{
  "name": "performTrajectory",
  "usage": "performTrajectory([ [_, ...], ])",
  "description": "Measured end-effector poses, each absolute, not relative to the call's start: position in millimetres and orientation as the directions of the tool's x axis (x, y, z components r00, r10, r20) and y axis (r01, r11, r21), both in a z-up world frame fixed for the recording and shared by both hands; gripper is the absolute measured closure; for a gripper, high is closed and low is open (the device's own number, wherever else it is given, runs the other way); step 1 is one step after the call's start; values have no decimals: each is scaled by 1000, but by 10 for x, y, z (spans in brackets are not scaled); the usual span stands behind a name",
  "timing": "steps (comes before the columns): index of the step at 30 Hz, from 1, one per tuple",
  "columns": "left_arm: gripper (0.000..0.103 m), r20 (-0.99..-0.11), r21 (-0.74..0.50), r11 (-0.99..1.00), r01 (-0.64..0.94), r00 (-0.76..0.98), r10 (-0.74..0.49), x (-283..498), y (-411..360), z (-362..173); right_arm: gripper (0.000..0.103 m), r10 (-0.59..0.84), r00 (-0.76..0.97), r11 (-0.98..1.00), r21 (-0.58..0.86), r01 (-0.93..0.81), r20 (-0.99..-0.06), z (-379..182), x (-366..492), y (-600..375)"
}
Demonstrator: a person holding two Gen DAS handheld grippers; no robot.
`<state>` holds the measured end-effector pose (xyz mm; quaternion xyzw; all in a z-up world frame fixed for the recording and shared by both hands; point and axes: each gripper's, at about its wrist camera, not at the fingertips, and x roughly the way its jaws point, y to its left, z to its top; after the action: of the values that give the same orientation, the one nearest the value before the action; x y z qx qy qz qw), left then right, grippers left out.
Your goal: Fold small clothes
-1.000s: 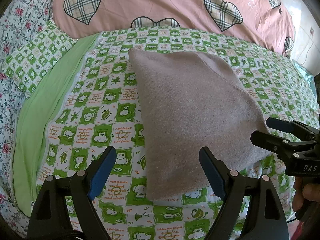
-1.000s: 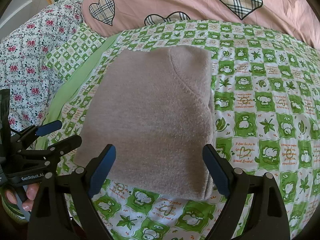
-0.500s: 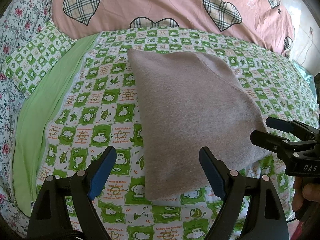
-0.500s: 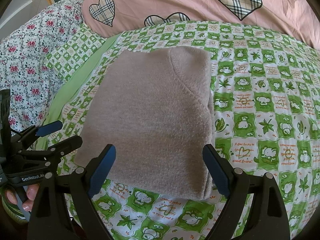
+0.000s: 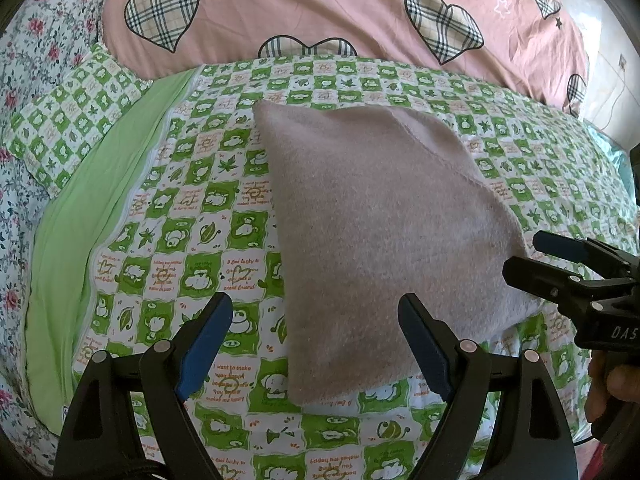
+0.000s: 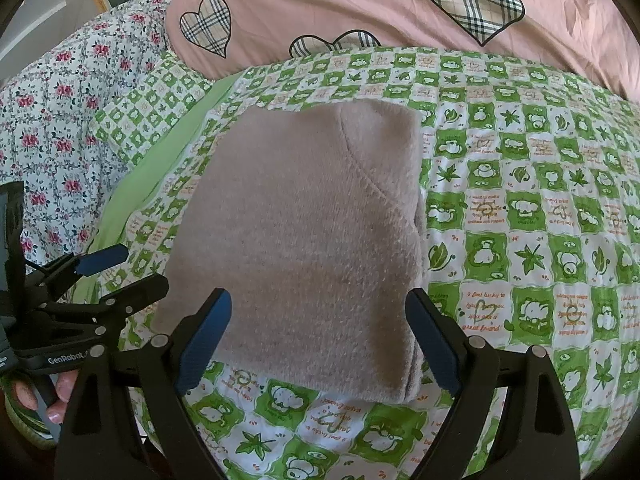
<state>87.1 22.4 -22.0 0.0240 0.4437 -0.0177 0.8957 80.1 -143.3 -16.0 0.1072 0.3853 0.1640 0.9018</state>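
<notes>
Both your grippers hang with jaws spread and nothing between the pads, above a folded garment on the bed.

Your left gripper (image 5: 316,344) holds its blue pads (image 5: 208,344) wide apart above the near left corner of the folded grey-beige knit garment (image 5: 380,236), not touching it. Your right gripper (image 6: 318,340) is spread the same way, its pads standing above the garment's (image 6: 304,240) near edge with the folded side under the right pad. In the right wrist view, "GenRobot" reads on the left gripper's (image 6: 116,272) body; in the left wrist view, "DAS" shows on the right gripper (image 5: 536,258). The garment lies flat on the green-and-white checked bedsheet (image 5: 168,240), whose squares carry "I feel lucky to have you, a great friend". Behind it lies a pink quilt with plaid hearts (image 5: 320,4).
</notes>
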Motion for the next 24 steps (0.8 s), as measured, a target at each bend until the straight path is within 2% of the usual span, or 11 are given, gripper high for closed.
performTrajectory([
  [24,18,-789,55,998,34,615,23,985,196,-217,14,376,670,921,341,-191,-640,-167,903,-1540],
])
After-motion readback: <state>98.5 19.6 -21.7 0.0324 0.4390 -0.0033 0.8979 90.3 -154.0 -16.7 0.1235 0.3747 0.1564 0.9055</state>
